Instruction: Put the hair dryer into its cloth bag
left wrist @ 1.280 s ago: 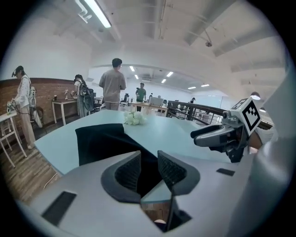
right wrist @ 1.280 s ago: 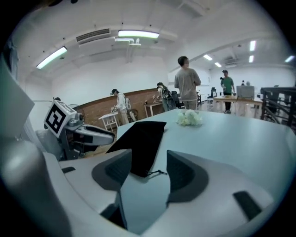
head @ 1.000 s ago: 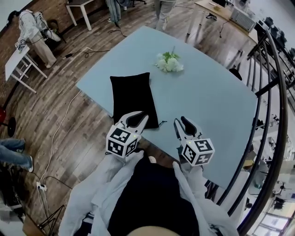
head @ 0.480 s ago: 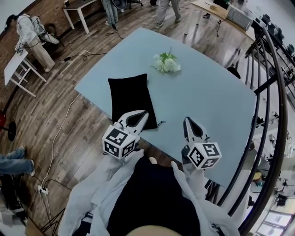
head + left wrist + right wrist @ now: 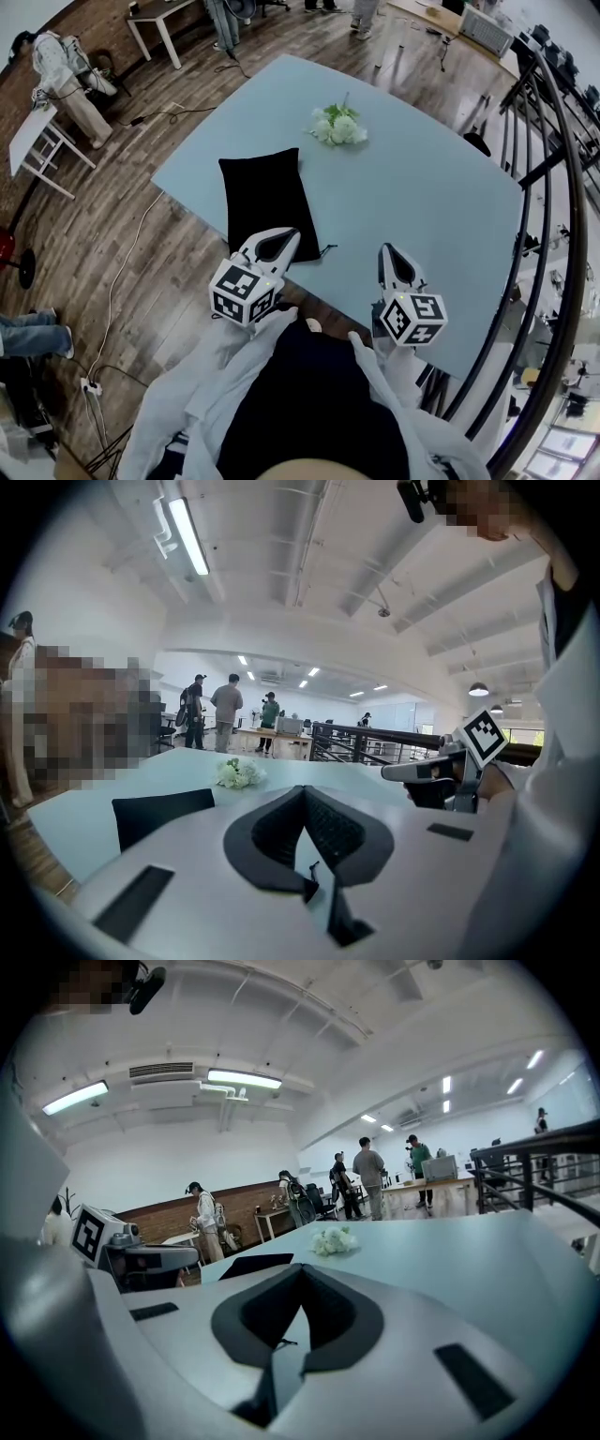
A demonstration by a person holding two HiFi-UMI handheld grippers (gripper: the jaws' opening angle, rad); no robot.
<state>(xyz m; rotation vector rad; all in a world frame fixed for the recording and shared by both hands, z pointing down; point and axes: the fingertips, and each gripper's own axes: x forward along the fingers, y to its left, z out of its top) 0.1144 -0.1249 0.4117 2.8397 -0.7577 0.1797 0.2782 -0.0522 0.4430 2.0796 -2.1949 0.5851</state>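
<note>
Limp black cloth bag [image 5: 269,192] on smooth table [image 5: 422,178]; left gripper [image 5: 289,236], right gripper [image 5: 387,251] closed.

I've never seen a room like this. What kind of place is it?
Probably a big open lab or workshop: work tables like the blue table, a metal railing, and people standing farther back.

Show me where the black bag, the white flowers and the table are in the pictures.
black bag [image 5: 267,192], head view, middle of the cloth.
white flowers [image 5: 341,130], head view, centre of the blossoms.
table [image 5: 431,187], head view, bare part of its top, right of the flowers.
</note>
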